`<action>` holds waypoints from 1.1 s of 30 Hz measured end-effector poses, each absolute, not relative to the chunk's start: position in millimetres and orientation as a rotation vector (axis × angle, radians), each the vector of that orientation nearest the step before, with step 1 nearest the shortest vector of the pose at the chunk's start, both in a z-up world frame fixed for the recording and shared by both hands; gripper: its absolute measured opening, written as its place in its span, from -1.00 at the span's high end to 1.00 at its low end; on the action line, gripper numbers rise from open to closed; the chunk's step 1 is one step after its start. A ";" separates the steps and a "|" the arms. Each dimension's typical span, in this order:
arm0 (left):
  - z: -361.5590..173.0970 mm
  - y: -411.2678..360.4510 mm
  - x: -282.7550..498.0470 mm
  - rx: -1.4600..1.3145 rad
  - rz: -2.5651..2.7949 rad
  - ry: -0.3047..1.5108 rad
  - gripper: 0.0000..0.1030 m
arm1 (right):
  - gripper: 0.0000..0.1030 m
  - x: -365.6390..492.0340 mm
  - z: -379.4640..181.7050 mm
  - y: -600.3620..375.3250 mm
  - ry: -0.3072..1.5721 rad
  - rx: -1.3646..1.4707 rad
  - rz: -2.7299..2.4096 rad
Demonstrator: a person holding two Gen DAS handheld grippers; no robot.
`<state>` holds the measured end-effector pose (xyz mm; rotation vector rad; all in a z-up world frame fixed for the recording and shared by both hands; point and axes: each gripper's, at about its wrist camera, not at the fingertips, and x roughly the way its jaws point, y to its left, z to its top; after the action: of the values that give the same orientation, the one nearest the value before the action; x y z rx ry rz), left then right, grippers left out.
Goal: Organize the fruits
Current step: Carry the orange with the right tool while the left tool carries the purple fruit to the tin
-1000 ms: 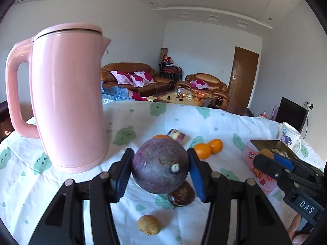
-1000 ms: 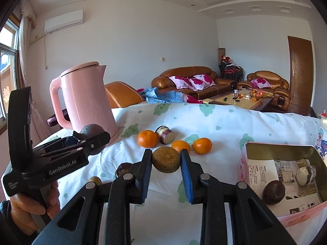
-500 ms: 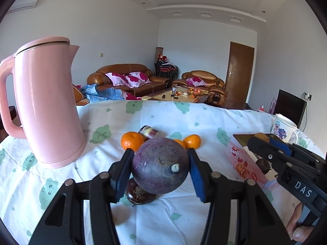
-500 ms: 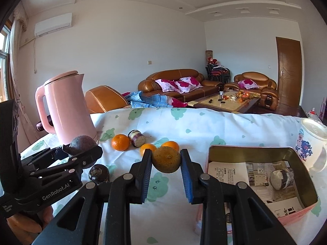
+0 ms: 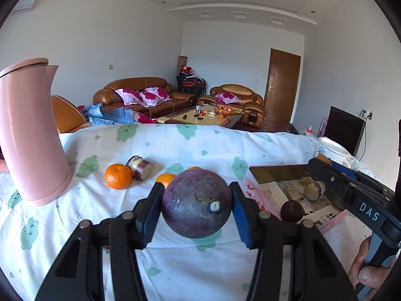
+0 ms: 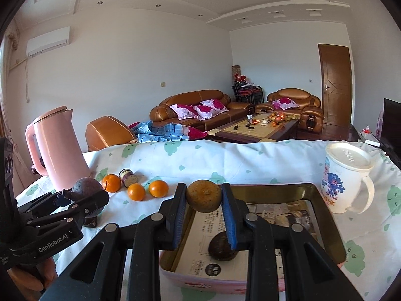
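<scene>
Gripped firm, round purple fruit [image 5: 198, 203] across its widest part in left hand-held gripper [image 5: 196, 209], right hand-held gripper [image 6: 204, 209] clamped on small, rough-skinned brown fruit [image 6: 203, 198], both likely light but prone to rolling

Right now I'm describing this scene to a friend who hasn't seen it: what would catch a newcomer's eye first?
A big purple fruit fills the middle of the left wrist view, clamped between that gripper's jaws. In the right wrist view a brownish-yellow fruit sits pinched in the jaws above the pink tin box. At the left, a tall pink kettle stands beside three oranges.
</scene>
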<state>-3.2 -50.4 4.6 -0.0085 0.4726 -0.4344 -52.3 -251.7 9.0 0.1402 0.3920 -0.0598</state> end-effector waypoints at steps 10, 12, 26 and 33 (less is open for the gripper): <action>11.0 -95.6 -8.9 0.015 -0.500 0.465 -0.06 | 0.43 -61.4 8.5 -304.5 0.384 0.176 -0.147; 12.6 -105.5 -10.0 0.022 -0.513 0.461 -0.06 | 0.43 -61.9 7.2 -316.1 0.389 0.187 -0.166; 7.3 -189.3 -5.5 0.058 -0.612 0.507 -0.06 | 0.43 -54.9 -4.0 -371.1 0.478 0.214 -0.228; -4.5 -218.3 -1.3 0.101 -0.635 0.578 -0.06 | 0.42 -51.1 -15.2 -368.7 0.566 0.245 -0.229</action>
<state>-1.3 -218.3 -4.5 0.1012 0.5781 -0.6354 -51.1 -368.7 -15.2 0.2454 0.5656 -0.2286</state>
